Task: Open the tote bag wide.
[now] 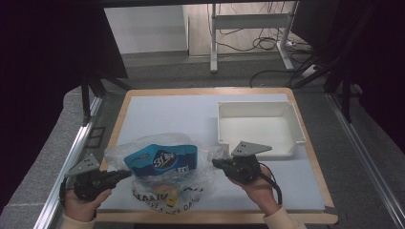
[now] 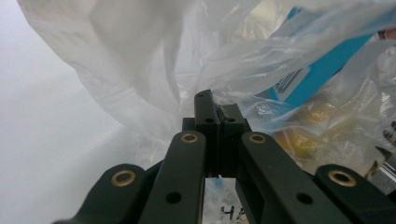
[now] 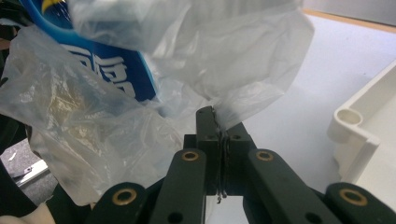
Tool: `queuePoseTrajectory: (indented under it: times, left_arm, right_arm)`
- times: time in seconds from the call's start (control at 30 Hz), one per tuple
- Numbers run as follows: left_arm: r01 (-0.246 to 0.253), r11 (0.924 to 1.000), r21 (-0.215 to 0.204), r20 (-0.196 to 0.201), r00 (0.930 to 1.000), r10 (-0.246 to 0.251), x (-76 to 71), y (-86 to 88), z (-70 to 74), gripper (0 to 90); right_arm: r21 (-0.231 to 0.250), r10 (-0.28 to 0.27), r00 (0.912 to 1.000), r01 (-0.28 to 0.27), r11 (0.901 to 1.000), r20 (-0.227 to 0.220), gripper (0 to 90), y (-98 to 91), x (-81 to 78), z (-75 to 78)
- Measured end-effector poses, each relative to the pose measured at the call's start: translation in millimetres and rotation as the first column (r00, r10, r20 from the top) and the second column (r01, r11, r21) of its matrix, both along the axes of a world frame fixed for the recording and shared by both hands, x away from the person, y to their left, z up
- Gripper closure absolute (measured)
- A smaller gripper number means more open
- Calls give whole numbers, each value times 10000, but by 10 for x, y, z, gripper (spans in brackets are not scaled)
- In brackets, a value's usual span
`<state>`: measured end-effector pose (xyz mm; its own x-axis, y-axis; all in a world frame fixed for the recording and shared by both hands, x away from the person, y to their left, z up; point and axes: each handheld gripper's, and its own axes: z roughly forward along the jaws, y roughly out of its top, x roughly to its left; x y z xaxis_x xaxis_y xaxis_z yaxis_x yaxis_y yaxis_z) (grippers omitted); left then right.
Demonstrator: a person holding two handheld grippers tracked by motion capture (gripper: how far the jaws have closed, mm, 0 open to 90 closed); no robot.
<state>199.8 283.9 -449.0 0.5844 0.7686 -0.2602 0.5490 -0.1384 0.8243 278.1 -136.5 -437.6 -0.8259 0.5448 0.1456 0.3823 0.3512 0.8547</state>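
Plastic bag [image 1: 162, 167], thin and clear, lies at the near edge of the table [image 1: 305, 191] between my two hands, and I have it pinched from both sides. My left gripper [image 1: 125, 174] has its jaws pressed together on the bag's left edge; in the left gripper view the film [image 2: 154, 70] bunches up right at the closed tips. My right gripper [image 1: 216, 163] is likewise clamped flat on the bag's right edge, and in the right gripper view a fold of plastic [image 3: 243, 70] rises from between the jaws. Inside the bag sits a blue packet [image 1: 161, 159] with white lettering, and beneath it something yellow [image 1: 167, 190] that I cannot make out through the film. Farther off, to the right, a white tray [image 1: 296, 126] rests on the pale mat [image 1: 167, 112], well apart from the bag.
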Motion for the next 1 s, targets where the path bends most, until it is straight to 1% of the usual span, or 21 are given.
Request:
queuePoseTrajectory:
  times: [0.07,0.1,0.3,0.37,0.63,0.8,1.0]
  left_arm:
    - [4,10000,5,-42,10000,-4,8,-3,-15,895]
    - [-17,10000,-4,-115,9999,17,23,-8,-53,895]
    - [-33,10000,86,-409,9992,37,52,-48,-161,895]
    - [5,9999,150,-447,9990,2,63,-62,-183,895]
    - [19,9999,147,-651,9979,-9,85,-67,-251,895]
    - [-8,9998,176,-809,9967,23,100,-58,-315,895]
    - [-32,9998,219,-1138,9935,57,142,-64,-429,894]
  right_arm:
    - [-9,-15,10000,14,10000,-35,872,0,-1,-16]
    - [-16,-17,10000,17,10000,-53,872,-1,3,-55]
    - [11,-63,9999,63,10000,-114,872,1,6,-160]
    - [-49,-86,9998,85,10000,-165,872,2,4,-206]
    - [-178,-224,9995,220,9996,-216,871,-5,10,-316]
    - [-411,-245,9993,233,9989,-293,870,20,9,-404]
    - [-663,-279,9990,256,9975,-342,867,31,11,-472]
